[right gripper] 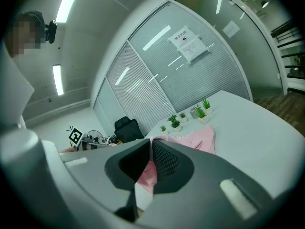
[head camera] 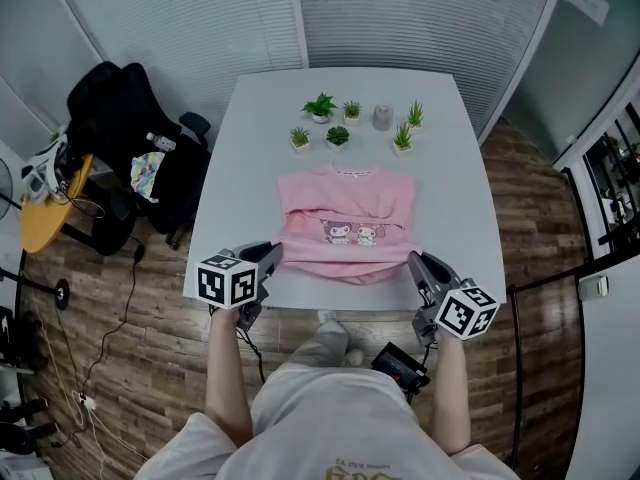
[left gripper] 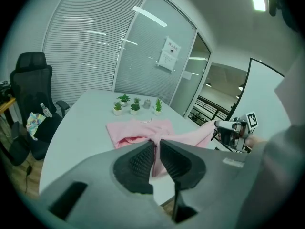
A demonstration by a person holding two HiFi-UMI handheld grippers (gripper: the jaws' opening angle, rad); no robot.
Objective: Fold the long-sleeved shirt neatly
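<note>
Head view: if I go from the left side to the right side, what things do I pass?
First the black chair → left claw → pink shirt → right claw. Both claws are pinching the pink shirt at its near corners.

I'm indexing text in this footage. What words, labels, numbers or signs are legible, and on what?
Nothing is legible.
White paper notice on the glass wall: print too blurred.
Pink long-sleeved shirt: cartoon figures, no readable words.
Left gripper and right gripper: black-and-white square markers, no letters.
Person's pale top: yellow print too small.
</note>
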